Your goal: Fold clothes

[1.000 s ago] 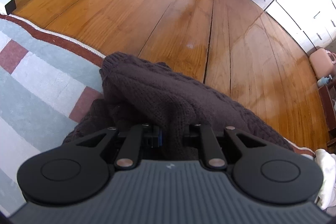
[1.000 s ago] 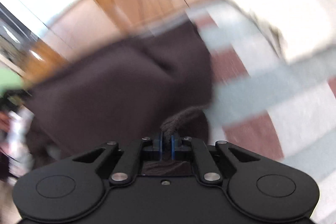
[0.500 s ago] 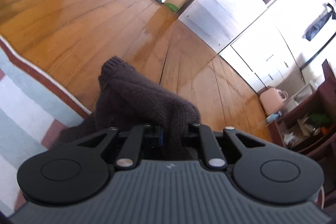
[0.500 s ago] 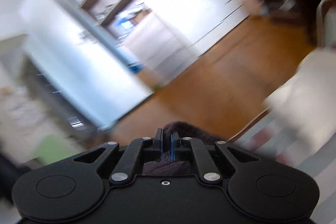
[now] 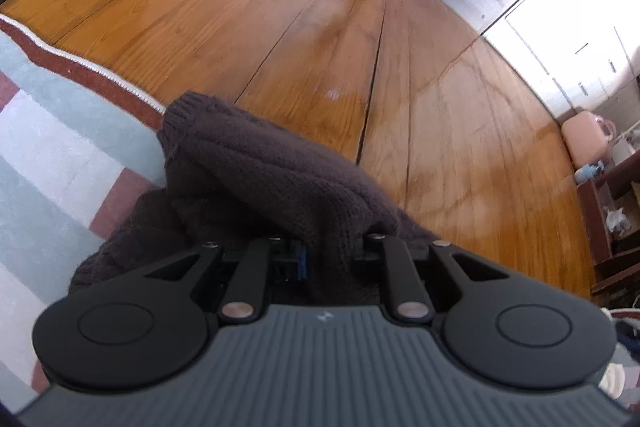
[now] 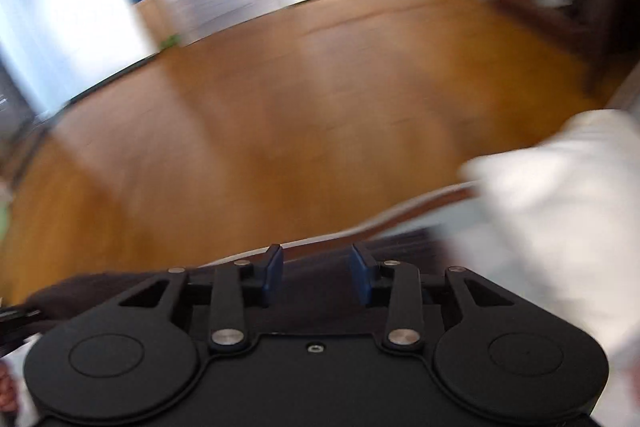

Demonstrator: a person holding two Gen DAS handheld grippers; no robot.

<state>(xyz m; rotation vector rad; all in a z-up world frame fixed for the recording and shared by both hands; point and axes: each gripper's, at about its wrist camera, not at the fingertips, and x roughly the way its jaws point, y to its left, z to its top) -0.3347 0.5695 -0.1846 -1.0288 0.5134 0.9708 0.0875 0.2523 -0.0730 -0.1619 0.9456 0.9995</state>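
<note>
The left tongs [image 5: 326, 259] stay clamped on the dark knit sweater [image 5: 256, 171] at lower centre over the striped rug [image 5: 52, 131], while the right tongs [image 6: 318, 269] are opening, pads clear of cloth, so a fold looks just laid and regripping comes next.

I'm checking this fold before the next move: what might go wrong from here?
1. The left gripper pinches a thick bunch of the dark knit sweater; it may drag the fold crooked.
2. The right gripper is opening with nothing pinched; the released side may slump.
3. The sweater overhangs the striped rug onto the wooden floor.
</note>
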